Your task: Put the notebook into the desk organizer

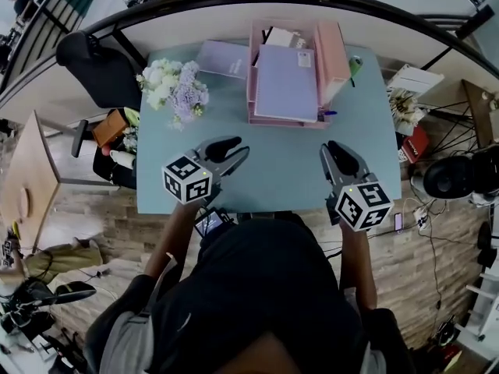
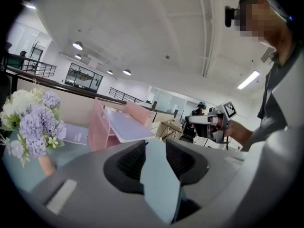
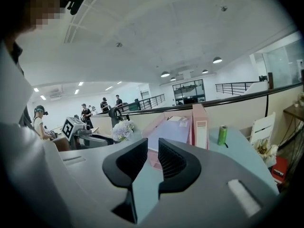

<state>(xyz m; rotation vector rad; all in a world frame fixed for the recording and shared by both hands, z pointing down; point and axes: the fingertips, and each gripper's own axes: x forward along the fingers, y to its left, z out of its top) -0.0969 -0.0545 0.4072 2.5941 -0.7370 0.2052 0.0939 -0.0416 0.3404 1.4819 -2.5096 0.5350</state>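
Note:
A pink desk organizer (image 1: 337, 53) stands at the table's far side, and a lavender notebook (image 1: 287, 80) lies flat on its tray. A second lavender notebook (image 1: 222, 58) lies on the table just left of the organizer. Both grippers hover over the near half of the table, well short of the organizer. My left gripper (image 1: 240, 149) is open with nothing between its jaws. My right gripper (image 1: 334, 148) shows only a narrow gap and is also empty. The left gripper view shows the organizer (image 2: 97, 127) and the tray notebook (image 2: 130, 127). The right gripper view shows the same organizer (image 3: 199, 122).
A bunch of white and purple flowers (image 1: 175, 88) stands at the table's far left, close to the left gripper's side. A green can (image 1: 355, 67) sits right of the organizer. The pale blue table (image 1: 281, 170) ends just in front of the person.

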